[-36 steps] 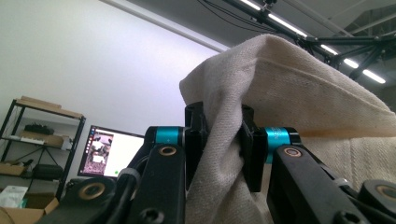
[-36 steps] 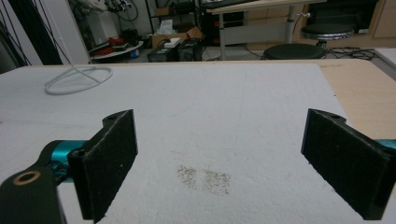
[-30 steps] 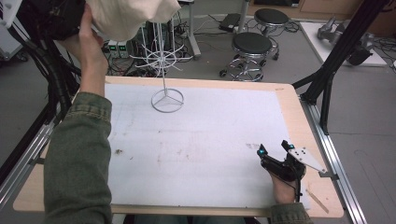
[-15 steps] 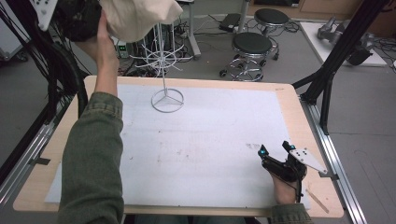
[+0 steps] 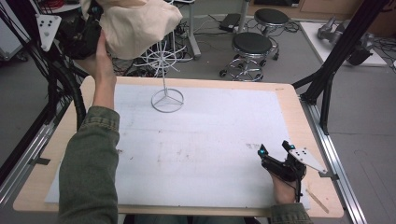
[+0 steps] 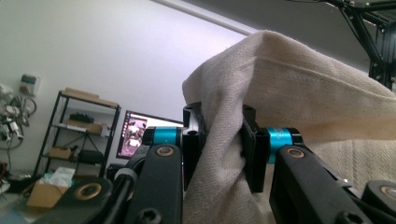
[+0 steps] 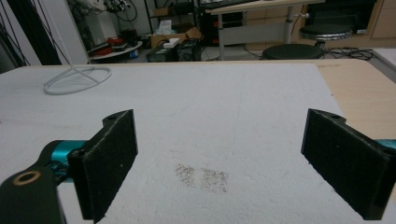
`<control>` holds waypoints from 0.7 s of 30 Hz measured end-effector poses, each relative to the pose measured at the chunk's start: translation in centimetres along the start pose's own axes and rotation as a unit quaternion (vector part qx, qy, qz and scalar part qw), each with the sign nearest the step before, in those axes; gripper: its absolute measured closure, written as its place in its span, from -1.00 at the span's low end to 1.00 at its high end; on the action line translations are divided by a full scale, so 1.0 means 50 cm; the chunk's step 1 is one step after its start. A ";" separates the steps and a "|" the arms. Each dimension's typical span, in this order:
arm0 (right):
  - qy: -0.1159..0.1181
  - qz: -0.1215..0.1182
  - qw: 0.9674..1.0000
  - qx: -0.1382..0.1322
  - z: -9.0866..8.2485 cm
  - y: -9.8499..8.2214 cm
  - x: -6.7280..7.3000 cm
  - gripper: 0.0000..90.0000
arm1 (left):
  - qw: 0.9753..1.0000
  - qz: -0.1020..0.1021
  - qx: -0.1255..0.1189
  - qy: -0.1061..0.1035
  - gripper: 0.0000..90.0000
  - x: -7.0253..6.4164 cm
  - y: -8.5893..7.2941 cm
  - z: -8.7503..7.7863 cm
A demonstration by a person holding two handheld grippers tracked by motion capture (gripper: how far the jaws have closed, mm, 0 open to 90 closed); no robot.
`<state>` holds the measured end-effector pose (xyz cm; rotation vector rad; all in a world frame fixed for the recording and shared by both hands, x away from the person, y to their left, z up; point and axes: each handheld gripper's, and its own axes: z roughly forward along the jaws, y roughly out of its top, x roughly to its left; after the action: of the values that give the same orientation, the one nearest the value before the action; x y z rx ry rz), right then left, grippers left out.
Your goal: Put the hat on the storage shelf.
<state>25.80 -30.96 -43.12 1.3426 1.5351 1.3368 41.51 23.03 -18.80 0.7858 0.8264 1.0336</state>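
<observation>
The left tool [image 6: 219,149] is pinching a fold of cream cloth [image 5: 135,25], its two black jaws pressed onto the fabric from either side. In the left gripper view the cloth bunches between the jaws and spreads out to the right, with a stitched seam running along its top edge. In the high view the person's left hand [image 5: 100,58] holds this tool up at the far left of the worktop [image 5: 299,112], above its back edge, and the cloth hangs in the air over the top of a white wire stand [image 5: 164,70]. Whether the fabric touches the wire spokes at the stand's head cannot be told from here. The stand is upright, its round base resting on the white mat [image 5: 210,140] near the back of the worktop.

The right tool [image 5: 273,151] rests low on the mat at the near right corner, well apart from the cloth and the stand. Its jaws are spread wide with nothing between them; in the right gripper view only bare mat with a faint grey smudge [image 7: 203,176] lies between the two black pads [image 7: 109,163]. The right hand [image 5: 282,189] grips it from the near edge.

Two black stools [image 5: 252,44] stand on the floor beyond the worktop.
</observation>
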 end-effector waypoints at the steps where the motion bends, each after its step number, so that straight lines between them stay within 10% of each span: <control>1: 0.001 0.001 1.000 0.001 0.000 0.000 0.001 -0.78 | 1.000 0.000 0.000 0.000 0.65 0.000 0.000 0.000; 14: 0.004 0.001 1.000 0.000 -0.001 0.001 0.002 -0.78 | 0.999 0.030 0.029 -0.004 0.63 -0.014 -0.036 -0.032; 21: 0.003 0.002 1.000 0.001 0.001 0.001 0.003 -0.78 | 0.999 0.014 0.051 0.000 0.63 0.003 -0.082 -0.057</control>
<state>25.82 -30.81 -43.08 1.3444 1.5384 1.3441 40.76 22.35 -23.70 0.8855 0.8754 1.0226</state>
